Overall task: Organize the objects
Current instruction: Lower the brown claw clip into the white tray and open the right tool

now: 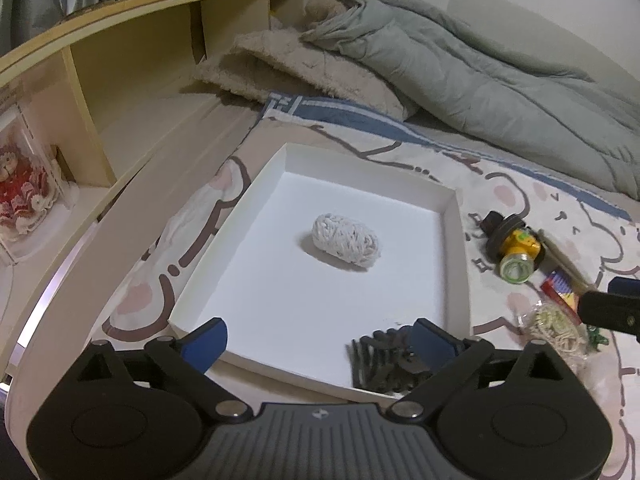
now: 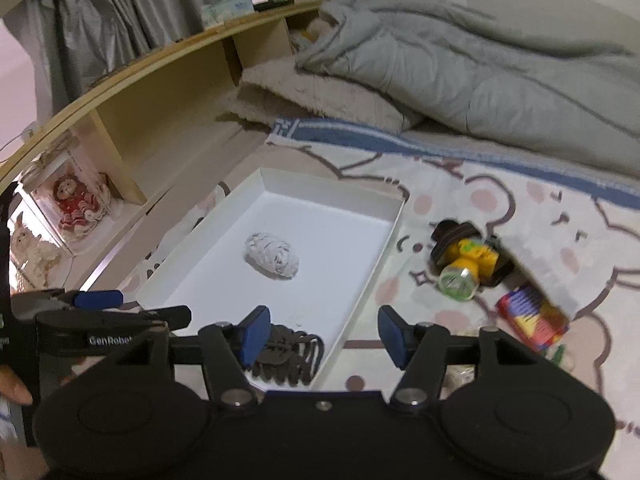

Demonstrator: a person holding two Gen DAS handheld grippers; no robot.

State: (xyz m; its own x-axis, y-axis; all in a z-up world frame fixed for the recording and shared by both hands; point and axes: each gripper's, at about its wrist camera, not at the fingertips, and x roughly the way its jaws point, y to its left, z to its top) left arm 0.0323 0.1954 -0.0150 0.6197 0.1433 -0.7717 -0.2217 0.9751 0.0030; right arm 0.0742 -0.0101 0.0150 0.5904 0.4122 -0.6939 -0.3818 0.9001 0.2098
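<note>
Both my claws, left (image 1: pixel 320 344) and right (image 2: pixel 320 336), are open and hold nothing. The yarn ball (image 1: pixel 346 245) and black clip (image 1: pixel 386 364) lie in the white box (image 1: pixel 456 240).

I get dim, cool indoor light, brightest on the shallow white cardboard tray (image 1: pixel 454 236), where the ball of white yarn (image 1: pixel 346 245) casts a soft shadow. Both fisheye views bow the light wooden shelf (image 2: pixel 168 80) and darken at the corners. My right view smears the yellow headlamp (image 2: pixel 466 262); the left is sharper.

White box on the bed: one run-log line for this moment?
white box: yarn ball, black clip inside | left claw: open | right claw: open
</note>
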